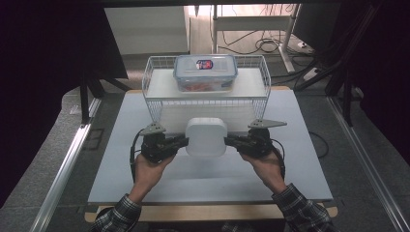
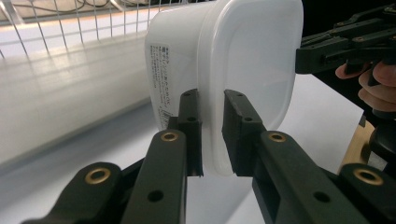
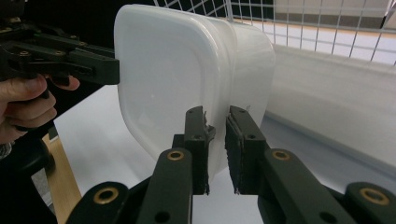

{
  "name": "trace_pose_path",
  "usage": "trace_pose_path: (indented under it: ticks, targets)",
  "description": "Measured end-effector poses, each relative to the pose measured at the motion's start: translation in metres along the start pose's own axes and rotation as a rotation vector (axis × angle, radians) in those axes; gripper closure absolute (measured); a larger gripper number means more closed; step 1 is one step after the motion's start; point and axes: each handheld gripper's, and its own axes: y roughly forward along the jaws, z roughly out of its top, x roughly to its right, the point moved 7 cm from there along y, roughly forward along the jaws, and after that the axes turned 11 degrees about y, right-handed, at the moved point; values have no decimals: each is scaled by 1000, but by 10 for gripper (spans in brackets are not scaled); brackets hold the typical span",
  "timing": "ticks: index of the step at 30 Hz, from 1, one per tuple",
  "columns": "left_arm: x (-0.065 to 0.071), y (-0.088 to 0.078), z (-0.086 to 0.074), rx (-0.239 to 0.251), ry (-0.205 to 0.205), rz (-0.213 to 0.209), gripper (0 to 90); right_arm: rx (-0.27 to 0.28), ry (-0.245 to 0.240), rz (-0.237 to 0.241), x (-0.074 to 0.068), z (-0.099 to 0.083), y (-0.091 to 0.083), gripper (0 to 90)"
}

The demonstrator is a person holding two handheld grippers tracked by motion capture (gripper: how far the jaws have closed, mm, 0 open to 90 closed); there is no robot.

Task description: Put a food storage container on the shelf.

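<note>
Tub, white plastic with lid on, is hanging between the two grippers above the bench. Left gripper and right gripper are each pinching its rim edge. Probably light, smooth, slightly flexible; rim seems the firmest hold.

A: Type of place?
B: Lab or test room, staged for recording.
A: Evidence?
B: White bench as landmark. Dark curtains hang on either side of it. Metal floor rails flank it. Beyond it, loose cables on the floor beside a metal frame leg.
</note>
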Motion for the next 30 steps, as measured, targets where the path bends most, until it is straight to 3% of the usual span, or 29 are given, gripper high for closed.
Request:
trace_pose_path:
  ticks: [18, 30]
  targets:
    - [-10, -12, 43, 31, 43, 28, 781, 52, -32, 5, -10, 44, -10, 788]
    - [-18, -17, 84, 48, 60, 39, 780, 88, -37, -1, -14, 83, -19, 788]
